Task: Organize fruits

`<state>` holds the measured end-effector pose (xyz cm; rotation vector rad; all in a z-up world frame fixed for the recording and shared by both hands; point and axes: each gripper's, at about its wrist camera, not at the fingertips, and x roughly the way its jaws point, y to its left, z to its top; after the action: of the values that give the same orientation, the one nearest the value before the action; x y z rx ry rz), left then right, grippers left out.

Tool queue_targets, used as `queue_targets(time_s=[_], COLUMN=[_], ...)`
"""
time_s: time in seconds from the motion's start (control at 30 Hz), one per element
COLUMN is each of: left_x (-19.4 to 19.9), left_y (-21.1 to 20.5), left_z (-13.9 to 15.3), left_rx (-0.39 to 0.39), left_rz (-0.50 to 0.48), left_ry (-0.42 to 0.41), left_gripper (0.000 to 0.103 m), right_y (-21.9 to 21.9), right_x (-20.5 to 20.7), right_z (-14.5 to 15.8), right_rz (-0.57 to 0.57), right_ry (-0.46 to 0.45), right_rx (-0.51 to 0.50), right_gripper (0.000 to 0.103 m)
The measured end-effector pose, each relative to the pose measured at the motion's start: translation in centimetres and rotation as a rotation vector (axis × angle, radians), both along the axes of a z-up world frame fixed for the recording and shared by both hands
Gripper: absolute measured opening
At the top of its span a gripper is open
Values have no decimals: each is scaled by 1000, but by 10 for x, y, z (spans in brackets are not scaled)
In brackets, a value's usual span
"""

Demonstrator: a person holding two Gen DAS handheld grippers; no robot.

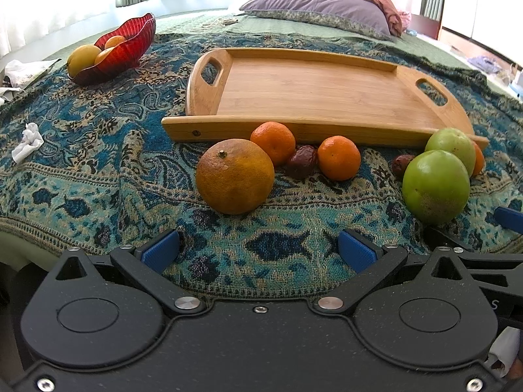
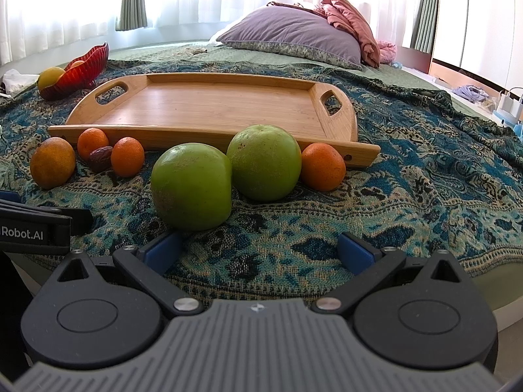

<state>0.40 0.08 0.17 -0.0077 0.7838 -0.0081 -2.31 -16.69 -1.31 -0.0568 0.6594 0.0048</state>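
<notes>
Grippers sit low and side by side at the near edge of a bed, both aimed forward over the fruit. The left gripper (image 1: 258, 250) has its blue pads spread wide with nothing between them, pointed toward a large orange (image 1: 234, 176). The right gripper (image 2: 260, 250) is equally wide open and empty, its left pad just short of the nearer green apple (image 2: 192, 186). A second green apple (image 2: 264, 162) sits just behind, with a mandarin (image 2: 323, 166) beside it; two more mandarins (image 1: 273, 142) (image 1: 339, 157) and a dark date (image 1: 302, 160) lie along the front rail of a bare wooden tray (image 1: 310, 88). All rest on a blue paisley throw (image 1: 98, 150). Farther back stand a red glass bowl (image 1: 126, 49) of fruit, a purple pillow (image 1: 313, 3) and bright curtained windows (image 2: 65, 3).
</notes>
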Motion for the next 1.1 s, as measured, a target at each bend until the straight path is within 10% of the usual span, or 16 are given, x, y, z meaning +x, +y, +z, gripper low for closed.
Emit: queue_targets(time_s=[0.43, 1.1], left_x=[-1, 1], left_y=[10, 29], left_z=[4, 28], left_rx=[-33, -89], left_rz=[-41, -88], left_ry=[5, -122], left_gripper=[100, 67], right_y=[-3, 20], right_x=[-1, -4], right_z=[3, 21], right_rz=[10, 82], right_ry=[-25, -129], right_rx=[36, 111], right_gripper=[102, 70])
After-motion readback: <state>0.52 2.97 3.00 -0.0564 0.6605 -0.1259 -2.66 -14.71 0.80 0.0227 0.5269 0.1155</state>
